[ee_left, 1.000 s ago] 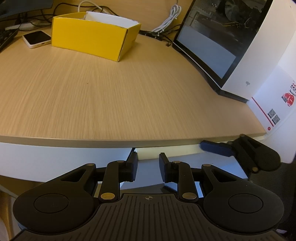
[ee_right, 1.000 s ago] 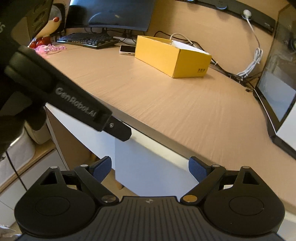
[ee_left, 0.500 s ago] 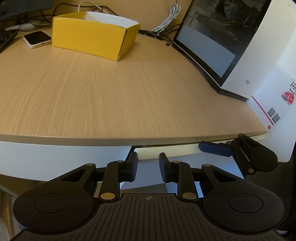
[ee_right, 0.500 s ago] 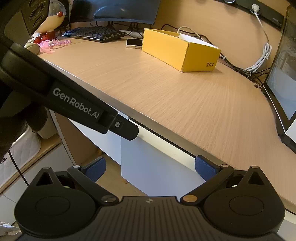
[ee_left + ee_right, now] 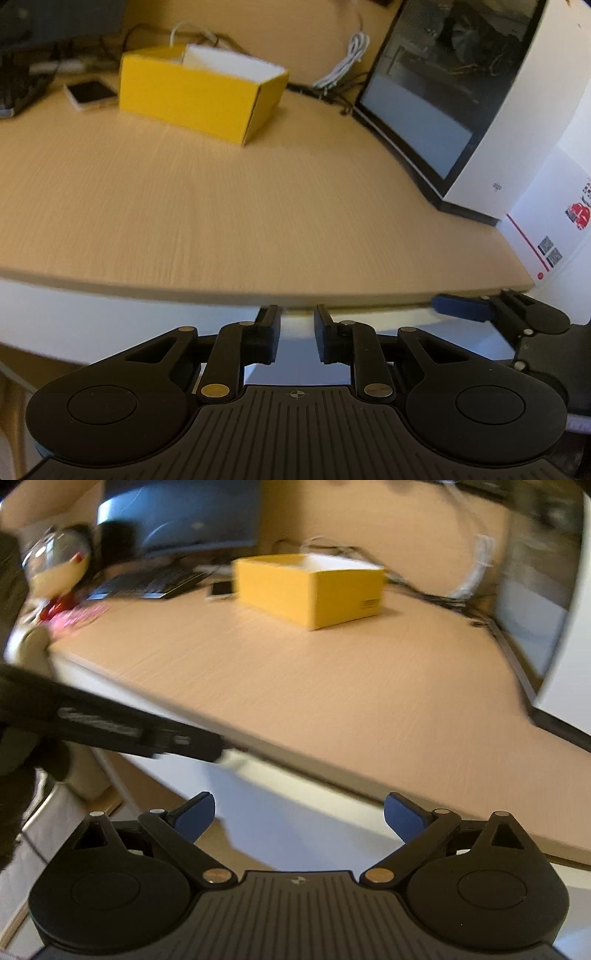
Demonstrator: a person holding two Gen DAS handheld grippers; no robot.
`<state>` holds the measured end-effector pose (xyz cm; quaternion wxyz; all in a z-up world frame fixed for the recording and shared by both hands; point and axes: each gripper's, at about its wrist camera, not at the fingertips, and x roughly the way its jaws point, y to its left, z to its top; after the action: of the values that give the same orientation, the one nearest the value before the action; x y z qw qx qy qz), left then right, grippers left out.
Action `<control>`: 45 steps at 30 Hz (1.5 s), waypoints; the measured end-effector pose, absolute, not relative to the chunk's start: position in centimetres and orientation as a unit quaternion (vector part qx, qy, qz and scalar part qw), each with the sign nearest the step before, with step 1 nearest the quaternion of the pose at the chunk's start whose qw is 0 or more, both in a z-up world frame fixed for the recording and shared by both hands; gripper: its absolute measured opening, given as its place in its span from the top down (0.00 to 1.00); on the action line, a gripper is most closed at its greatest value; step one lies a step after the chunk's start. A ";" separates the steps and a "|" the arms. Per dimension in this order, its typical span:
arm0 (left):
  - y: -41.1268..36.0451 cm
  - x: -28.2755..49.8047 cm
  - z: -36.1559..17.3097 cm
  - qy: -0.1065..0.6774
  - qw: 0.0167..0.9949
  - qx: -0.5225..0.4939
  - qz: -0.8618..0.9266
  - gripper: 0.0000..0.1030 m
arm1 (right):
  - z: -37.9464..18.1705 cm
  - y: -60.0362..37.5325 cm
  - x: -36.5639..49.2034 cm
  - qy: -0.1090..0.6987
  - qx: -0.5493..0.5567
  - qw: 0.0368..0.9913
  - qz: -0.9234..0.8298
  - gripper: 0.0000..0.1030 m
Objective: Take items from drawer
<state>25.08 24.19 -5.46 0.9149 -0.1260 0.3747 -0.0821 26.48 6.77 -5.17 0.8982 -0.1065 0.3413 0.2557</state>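
A white drawer front [image 5: 373, 314] sits just under the wooden desk's front edge [image 5: 221, 291]; its inside is hidden. My left gripper [image 5: 297, 332] has its black fingers close together with a narrow gap, and the tips rest at the drawer front's top edge. Whether they pinch it does not show. From the right wrist view this left gripper [image 5: 207, 746] is a blurred black bar reaching under the desk edge to the drawer front [image 5: 288, 801]. My right gripper [image 5: 299, 816] hangs open in front of the drawer, blue pads wide apart and holding nothing. One of its fingers [image 5: 460, 307] shows at the right.
A yellow open box [image 5: 199, 99] stands far back on the desk, with a phone [image 5: 90, 94] beside it. A white case with a dark glass panel [image 5: 491, 122] fills the right side. A keyboard [image 5: 147, 581], a monitor [image 5: 184, 513] and cables [image 5: 343, 62] line the back.
Both views have shifted and blurred. The right gripper has swung so the yellow box sits nearer its centre. The left gripper stays at the drawer edge with the same finger gap.
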 end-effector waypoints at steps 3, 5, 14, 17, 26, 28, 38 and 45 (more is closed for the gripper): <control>22.5 25.6 -4.8 0.372 0.918 -0.102 -0.092 0.79 | -5.4 4.4 27.2 0.346 -0.099 0.903 0.234 0.04; 21.1 26.3 -4.8 0.378 0.917 -0.081 -0.098 0.79 | -5.7 3.1 27.3 0.350 -0.101 0.904 0.223 0.04; 17.1 27.0 -5.0 0.381 0.920 -0.016 -0.093 0.80 | -6.1 0.3 26.3 0.345 -0.109 0.905 0.224 0.04; 17.1 26.5 -5.1 0.392 0.916 -0.023 -0.080 0.81 | -6.0 -0.1 25.9 0.342 -0.112 0.904 0.230 0.04; 23.0 24.8 -6.3 0.393 0.906 -0.149 0.054 0.83 | -6.0 -1.1 25.7 0.337 -0.112 0.904 0.238 0.04; 23.4 25.1 -6.6 0.399 0.901 -0.164 0.047 0.83 | -6.0 -0.9 26.1 0.340 -0.102 0.902 0.244 0.04; 22.7 26.5 -7.1 0.411 0.894 -0.174 0.033 0.81 | -6.3 0.7 27.1 0.340 -0.116 0.898 0.255 0.03; 22.3 26.2 -7.0 0.419 0.895 -0.154 0.016 0.78 | -6.2 0.5 27.2 0.350 -0.113 0.890 0.269 0.00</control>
<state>26.17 22.29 -6.98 0.8946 -0.1538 0.4193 0.0159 27.20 0.54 -6.21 0.8900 -0.1127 0.3501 0.2695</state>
